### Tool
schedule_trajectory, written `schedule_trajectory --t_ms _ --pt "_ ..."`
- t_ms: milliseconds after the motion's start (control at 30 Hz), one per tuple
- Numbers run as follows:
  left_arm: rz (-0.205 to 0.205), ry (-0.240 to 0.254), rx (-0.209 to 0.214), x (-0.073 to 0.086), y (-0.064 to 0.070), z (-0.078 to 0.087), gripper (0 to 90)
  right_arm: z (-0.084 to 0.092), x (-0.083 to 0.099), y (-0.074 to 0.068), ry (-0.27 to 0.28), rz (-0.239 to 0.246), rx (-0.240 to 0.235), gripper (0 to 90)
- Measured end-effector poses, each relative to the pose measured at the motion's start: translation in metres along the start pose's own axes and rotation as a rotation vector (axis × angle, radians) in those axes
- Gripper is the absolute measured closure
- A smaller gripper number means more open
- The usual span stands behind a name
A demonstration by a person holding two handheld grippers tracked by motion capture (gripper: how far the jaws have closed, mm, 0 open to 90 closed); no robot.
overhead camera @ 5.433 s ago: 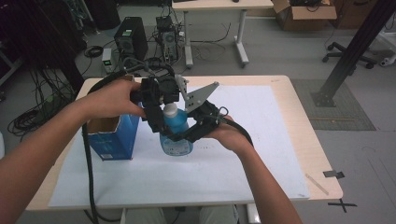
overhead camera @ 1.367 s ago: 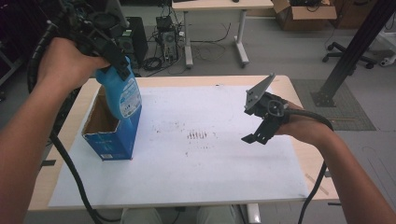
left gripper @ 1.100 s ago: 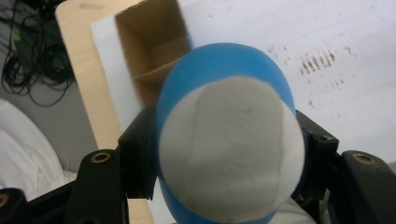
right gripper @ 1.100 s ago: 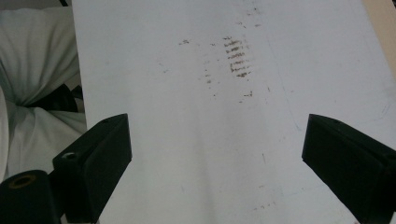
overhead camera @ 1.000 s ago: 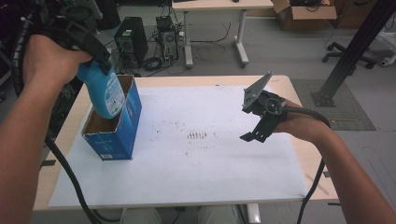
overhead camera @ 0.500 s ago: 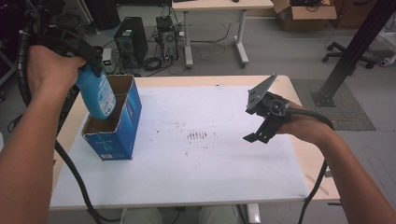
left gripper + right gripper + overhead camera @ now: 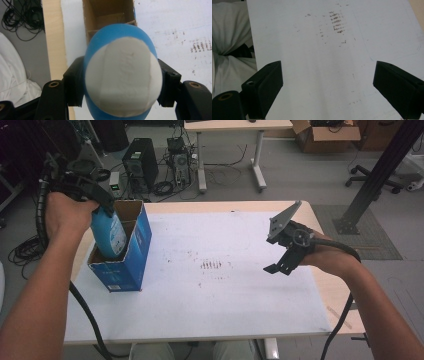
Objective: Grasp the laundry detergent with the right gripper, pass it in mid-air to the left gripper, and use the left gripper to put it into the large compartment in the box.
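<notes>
My left gripper (image 7: 92, 200) is shut on a blue bottle (image 7: 109, 235) with a white cap (image 7: 122, 77); the jaws clamp it just under the cap. The bottle's lower part has sunk into the open top of a blue cardboard box (image 7: 127, 265) standing at the table's left. In the left gripper view the brown inside of the box (image 7: 107, 12) lies directly beyond the bottle. My right gripper (image 7: 282, 255) hovers over the right side of the table, open, with nothing between its jaws but the white sheet (image 7: 324, 62).
A white sheet (image 7: 225, 285) with dark smudges (image 7: 212, 265) at its middle covers the wooden table (image 7: 327, 295). Beyond the far edge are a computer tower (image 7: 137, 165), cables and another desk's legs. A black cable (image 7: 85, 315) trails from my left gripper down the table's left.
My left hand has come down with the blue bottle, from above the box to partly inside its open top. The right gripper has stayed where it was.
</notes>
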State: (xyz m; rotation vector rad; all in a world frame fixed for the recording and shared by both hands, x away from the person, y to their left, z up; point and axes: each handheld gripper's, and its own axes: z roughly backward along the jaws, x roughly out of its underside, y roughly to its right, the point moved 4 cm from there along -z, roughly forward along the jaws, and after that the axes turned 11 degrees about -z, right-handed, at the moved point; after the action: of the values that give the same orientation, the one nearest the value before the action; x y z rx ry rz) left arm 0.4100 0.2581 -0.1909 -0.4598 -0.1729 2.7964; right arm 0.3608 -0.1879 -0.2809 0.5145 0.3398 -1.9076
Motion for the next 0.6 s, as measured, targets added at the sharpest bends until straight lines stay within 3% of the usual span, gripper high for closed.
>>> schedule_trajectory --t_ms 600 --pt "-0.019 -0.016 -0.008 0.011 0.004 -0.059 37.8 -0.005 0.014 0.001 -0.02 -0.027 -0.006 8.7"
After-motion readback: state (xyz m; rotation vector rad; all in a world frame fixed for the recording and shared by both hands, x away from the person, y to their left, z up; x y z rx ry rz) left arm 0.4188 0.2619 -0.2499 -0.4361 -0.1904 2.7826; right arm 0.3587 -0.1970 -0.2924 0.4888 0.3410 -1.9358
